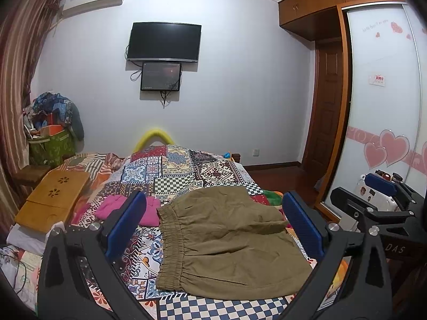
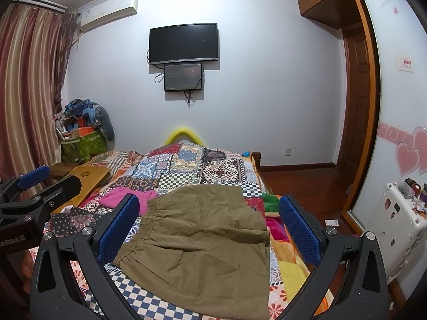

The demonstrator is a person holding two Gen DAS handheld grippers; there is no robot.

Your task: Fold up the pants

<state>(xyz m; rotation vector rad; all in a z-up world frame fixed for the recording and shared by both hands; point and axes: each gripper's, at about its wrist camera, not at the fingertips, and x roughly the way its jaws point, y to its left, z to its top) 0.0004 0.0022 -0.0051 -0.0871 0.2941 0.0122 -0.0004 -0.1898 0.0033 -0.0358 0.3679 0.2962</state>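
Holding both grippers above the near end of the bed (image 1: 186, 170), we saw the olive pants (image 1: 224, 242) lying folded on the patchwork quilt (image 1: 165, 168), elastic waistband to the left and one layer doubled over on top. Our left gripper (image 1: 213, 221) had its blue fingers (image 1: 125, 224) spread wide, gripping nothing, with the pants framed between them but untouched. Our right gripper (image 2: 210, 224) stood the same way, its fingers (image 2: 118, 226) far apart and bare, the pants (image 2: 202, 245) lying below and between them. In the left wrist view the right gripper (image 1: 384, 189) showed at the right edge, well clear of the cloth. A pink garment (image 1: 149, 210) lay just beyond the waistband, touching it or nearly so; we could not tell which. A wooden lap tray (image 1: 53, 200) rested at the bed's left side. On the far wall hung a television (image 1: 164, 41) with a smaller screen (image 1: 161, 76) just under it.
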